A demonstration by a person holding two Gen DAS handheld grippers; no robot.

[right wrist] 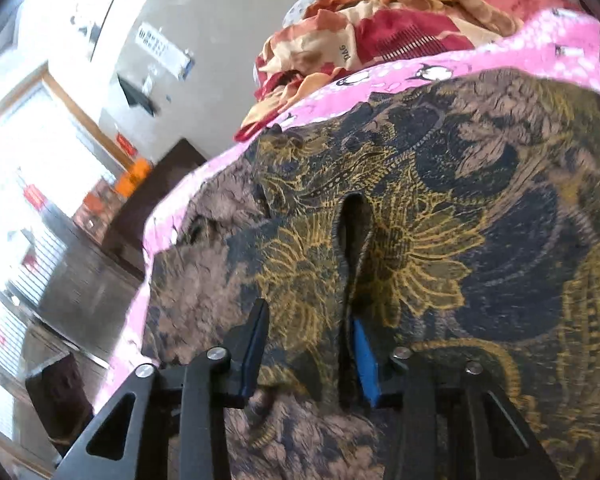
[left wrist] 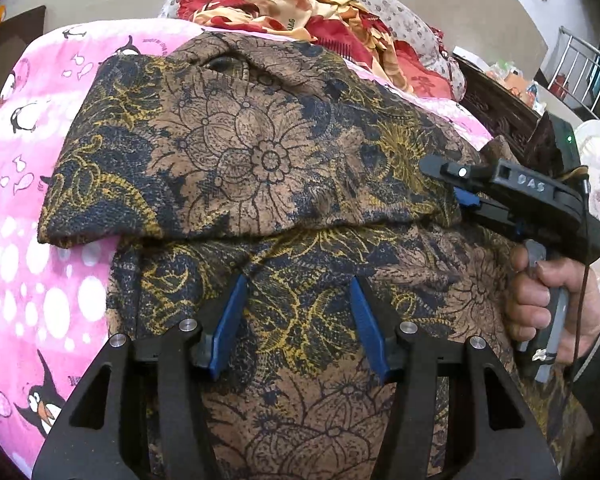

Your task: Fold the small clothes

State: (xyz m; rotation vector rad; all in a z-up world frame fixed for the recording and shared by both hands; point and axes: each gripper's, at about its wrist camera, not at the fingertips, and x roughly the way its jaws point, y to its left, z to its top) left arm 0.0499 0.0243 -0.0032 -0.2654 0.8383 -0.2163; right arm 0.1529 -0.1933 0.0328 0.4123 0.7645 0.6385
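Garment [left wrist: 260, 152] folded on pink blanket [left wrist: 28, 184] | left gripper [left wrist: 298, 320] jaws apart | right gripper [right wrist: 310, 354] jaws apart

Both wrist views close over floral garment [left wrist: 236, 152].

"DAS" on the right gripper [left wrist: 466, 200] body, (mirrored) "DAG" on red-orange cloth [left wrist: 288, 4]
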